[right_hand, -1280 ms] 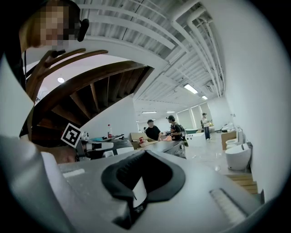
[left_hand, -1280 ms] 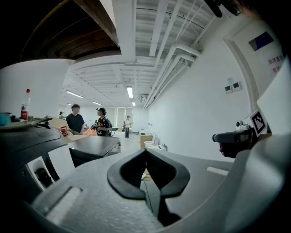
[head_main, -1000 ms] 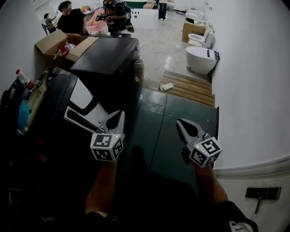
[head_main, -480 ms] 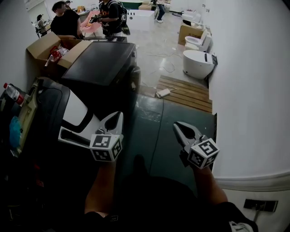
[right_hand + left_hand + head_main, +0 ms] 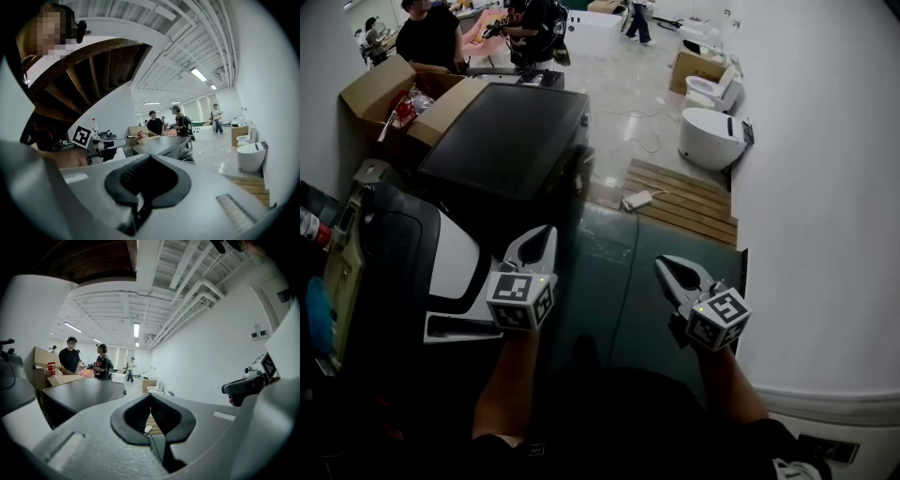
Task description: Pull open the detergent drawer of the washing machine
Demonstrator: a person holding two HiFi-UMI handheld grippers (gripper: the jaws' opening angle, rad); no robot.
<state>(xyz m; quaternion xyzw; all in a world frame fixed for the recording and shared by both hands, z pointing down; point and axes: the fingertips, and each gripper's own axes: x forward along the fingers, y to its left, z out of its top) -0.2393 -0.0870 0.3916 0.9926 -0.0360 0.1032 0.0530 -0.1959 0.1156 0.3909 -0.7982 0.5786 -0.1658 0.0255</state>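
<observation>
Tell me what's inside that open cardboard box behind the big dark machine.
In the open brown cardboard box, something red and white pokes up; what it is I cannot tell. The box's walls and flaps cover the rest of its inside.

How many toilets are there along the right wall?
2. One toilet stands just beyond the wooden boards. A second toilet is farther back, beside a cardboard box. More may stand at the far end, too small to tell.

Washing machine (image 5: 511,131) front is lost in shadow
</observation>
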